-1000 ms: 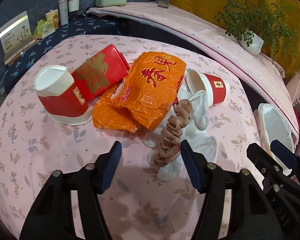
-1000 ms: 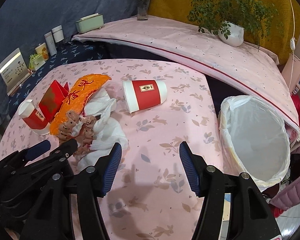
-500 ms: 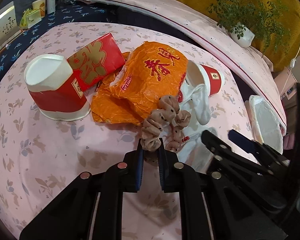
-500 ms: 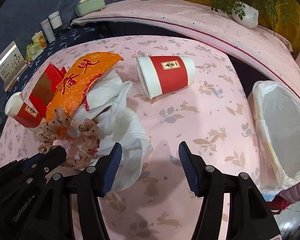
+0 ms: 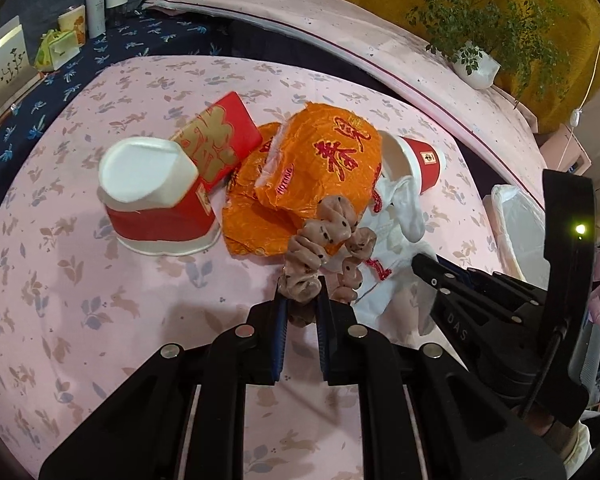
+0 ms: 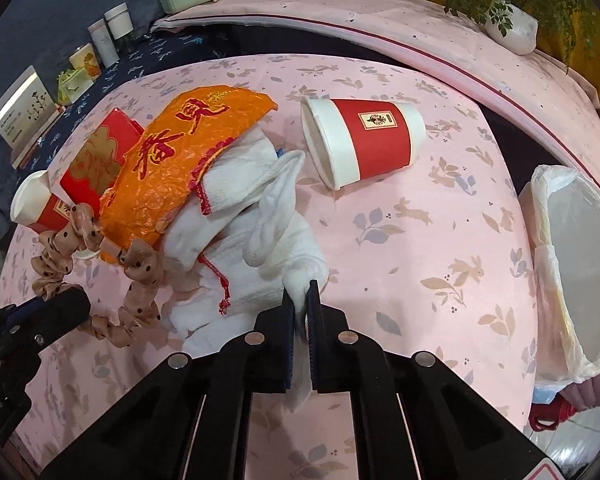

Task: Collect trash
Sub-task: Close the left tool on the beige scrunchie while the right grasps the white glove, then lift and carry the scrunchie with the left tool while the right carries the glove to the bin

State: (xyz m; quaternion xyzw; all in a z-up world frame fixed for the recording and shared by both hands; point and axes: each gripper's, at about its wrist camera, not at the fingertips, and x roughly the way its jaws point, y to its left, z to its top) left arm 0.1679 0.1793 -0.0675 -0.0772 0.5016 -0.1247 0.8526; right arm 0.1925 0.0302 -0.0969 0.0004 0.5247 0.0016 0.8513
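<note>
**Left gripper and right gripper: paired pinch on soft items before the lift**

Left gripper [image 5: 302, 300] is clamped on the near end of a tan dotted scrunchie [image 5: 324, 240]; the rest of the loop lies on the pile, against the orange wrapper [image 5: 320, 172]. Right gripper [image 6: 301, 308] is closed on a fold of the white cloth [image 6: 256, 248], whose bulk rests on the pink tablecloth [image 6: 440, 240] beneath the wrapper. A red fringe cord [image 6: 220, 284] runs across the cloth.

Remaining litter: an upturned red cup [image 5: 156, 196] beside a red packet [image 5: 216, 140], and a second red cup [image 6: 364, 140] lying on its side, apart from the pile. The lined bin [image 6: 576, 256] stands off the table's right edge.

Technique, as judged from this arrangement:
- Raise both grippers straight up first. The cloth and scrunchie underlie or touch the wrapper, so a sideways pull would likely drag it along.
- Lift the cloth high enough that its hanging tail clears the table edge and bin rim.
- Only a thin fold is pinched; a slow carry should limit slipping.
- Release over the bin mouth, the right gripper first, since it is nearer.
</note>
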